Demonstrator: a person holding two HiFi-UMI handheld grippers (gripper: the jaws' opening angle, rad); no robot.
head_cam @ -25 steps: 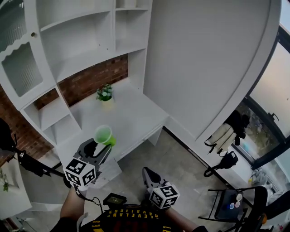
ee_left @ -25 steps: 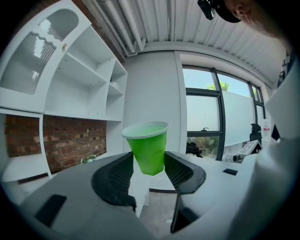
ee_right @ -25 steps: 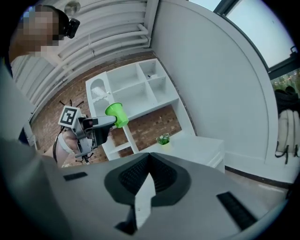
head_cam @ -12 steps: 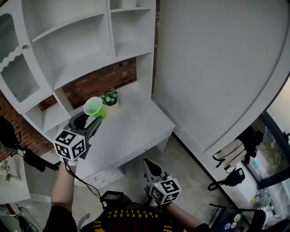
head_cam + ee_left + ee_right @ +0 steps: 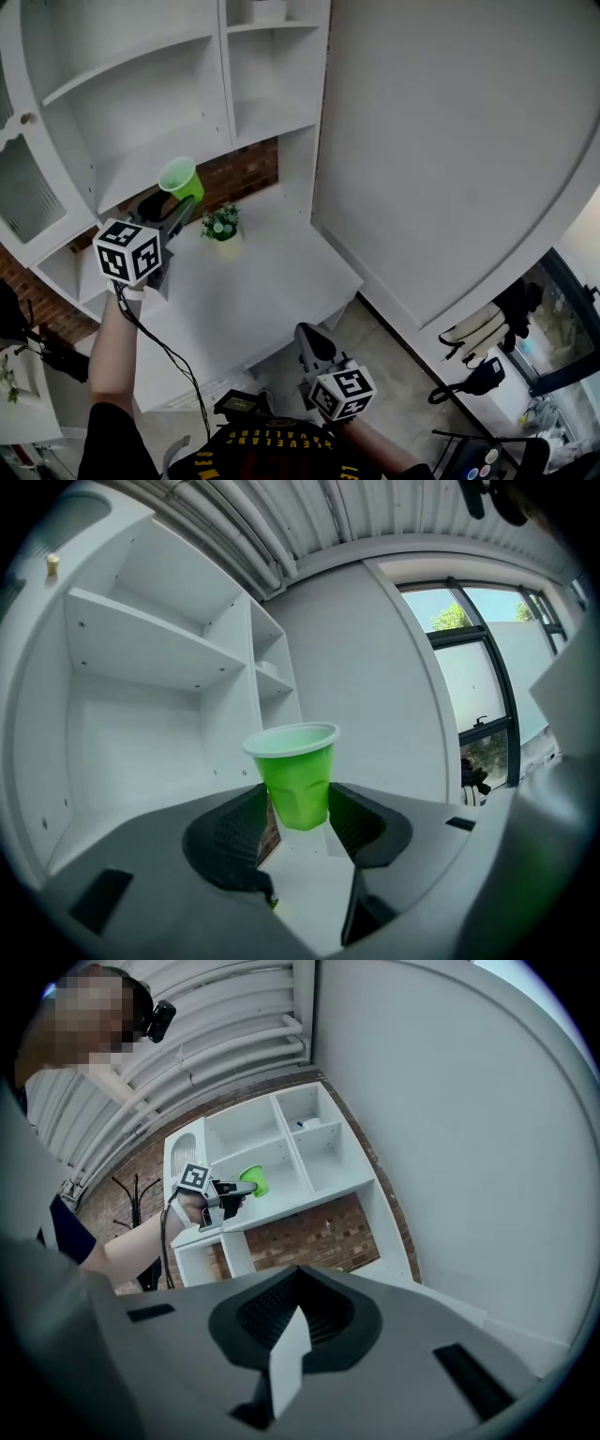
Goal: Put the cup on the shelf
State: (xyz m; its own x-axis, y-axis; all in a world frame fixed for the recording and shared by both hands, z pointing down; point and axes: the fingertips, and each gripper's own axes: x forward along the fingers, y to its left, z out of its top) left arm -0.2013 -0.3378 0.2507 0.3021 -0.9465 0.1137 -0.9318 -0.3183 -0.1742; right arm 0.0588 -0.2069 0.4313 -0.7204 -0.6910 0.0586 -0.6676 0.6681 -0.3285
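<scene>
Between the two dark jaws of your left gripper (image 5: 298,819) you are clenching the green cup (image 5: 295,778) by its lower half, a ribbed pad pressing on each side. The cup is standing upright, its pale rim facing 12 o'clock. In the head view you are holding it up at about 10 o'clock from the middle of the picture, in front of the white shelf unit (image 5: 141,141), right where the bottom board of the wide open bay is meeting the strip of brick wall (image 5: 246,167). The cup is hanging in the air above the white desk (image 5: 267,272), not sitting on any board.

At 4 o'clock from the cup, a small potted plant (image 5: 222,225) is standing on the desk just in front of the brick. At 9 o'clock from the cup, a cabinet door with a small knob (image 5: 28,120) is closing off the unit's side. Your left forearm (image 5: 108,366) is reaching up from 7 o'clock.

Your right gripper (image 5: 295,1335) is idling low at 6 o'clock in the head view, well apart from the desk. Its jaws are drawn together, leaving only a thin pale sliver between them and gripping nothing. It is pointing up toward the shelf unit.
</scene>
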